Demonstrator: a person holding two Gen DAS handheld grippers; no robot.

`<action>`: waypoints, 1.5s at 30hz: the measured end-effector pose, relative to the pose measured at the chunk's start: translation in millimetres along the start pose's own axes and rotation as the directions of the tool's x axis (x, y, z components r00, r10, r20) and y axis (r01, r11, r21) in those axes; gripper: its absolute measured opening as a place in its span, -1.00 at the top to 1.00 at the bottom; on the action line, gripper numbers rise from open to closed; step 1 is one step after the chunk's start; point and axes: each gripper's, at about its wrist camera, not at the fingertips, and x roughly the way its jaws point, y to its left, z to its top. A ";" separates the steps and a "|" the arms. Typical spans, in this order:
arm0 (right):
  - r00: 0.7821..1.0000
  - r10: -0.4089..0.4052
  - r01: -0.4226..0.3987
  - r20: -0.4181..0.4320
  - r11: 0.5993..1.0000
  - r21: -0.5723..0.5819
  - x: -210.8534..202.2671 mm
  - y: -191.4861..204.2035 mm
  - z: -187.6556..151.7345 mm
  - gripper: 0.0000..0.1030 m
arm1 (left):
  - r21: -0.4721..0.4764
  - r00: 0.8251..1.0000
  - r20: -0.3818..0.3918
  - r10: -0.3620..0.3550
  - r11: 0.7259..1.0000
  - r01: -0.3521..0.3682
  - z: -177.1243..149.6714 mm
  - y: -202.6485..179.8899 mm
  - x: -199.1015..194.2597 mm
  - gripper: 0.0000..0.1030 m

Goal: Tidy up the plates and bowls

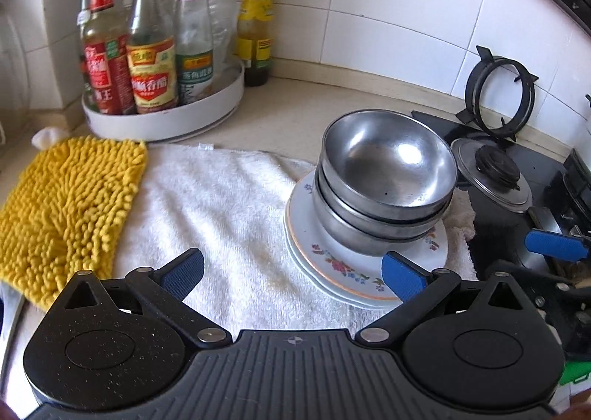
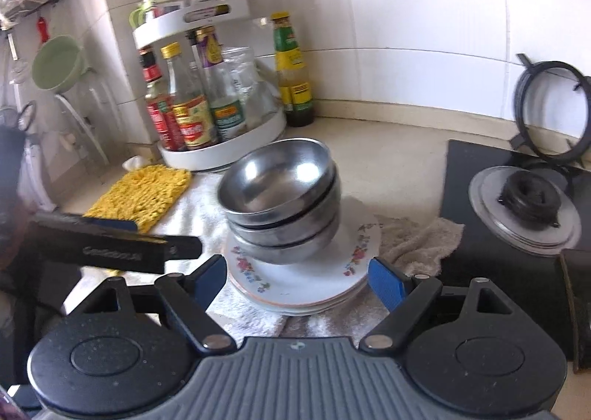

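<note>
A stack of steel bowls (image 1: 388,176) sits on a stack of white floral plates (image 1: 332,265) on a white towel (image 1: 207,220). My left gripper (image 1: 291,274) is open and empty, just in front and left of the plates, its right pad near their rim. In the right wrist view the bowls (image 2: 280,194) lean slightly on the plates (image 2: 295,279). My right gripper (image 2: 297,277) is open, its pads either side of the plates' near edge. The left gripper's finger (image 2: 110,239) shows at the left.
A yellow chenille mat (image 1: 70,205) lies left of the towel. A white turntable (image 1: 166,117) holds several sauce bottles, with another bottle (image 1: 256,21) beside it. A black gas hob (image 2: 517,220) with a steel pot lid (image 2: 524,205) and a pan-support ring (image 1: 498,95) stands to the right.
</note>
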 end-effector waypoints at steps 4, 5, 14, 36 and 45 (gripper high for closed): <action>0.999 -0.050 0.049 0.013 0.998 0.048 3.6 -2.3 -1.2 -0.98 | -0.025 1.000 0.013 0.024 0.999 -0.024 -5.8 -1.6 -5.7 -1.00; 0.998 -0.056 0.055 0.017 0.997 0.056 3.8 -3.1 -1.3 -0.98 | -0.033 0.999 0.022 0.034 0.999 -0.033 -6.9 -1.7 -8.1 -1.00; 0.999 -0.026 0.024 0.026 0.998 0.057 5.4 -0.3 -0.8 -0.98 | -0.038 0.997 0.068 0.028 0.999 -0.025 -8.3 -9.1 -22.9 -1.00; 0.998 -0.040 0.033 0.058 0.992 0.118 -3.9 -8.9 -9.7 -0.99 | -0.050 0.993 0.075 0.089 0.995 -0.085 -18.0 -22.9 -31.1 -1.00; 0.997 -0.028 0.017 0.078 0.989 0.145 -6.6 -9.8 -10.0 -0.99 | -0.052 0.993 0.067 0.101 0.994 -0.098 -17.9 -23.5 -35.1 -1.00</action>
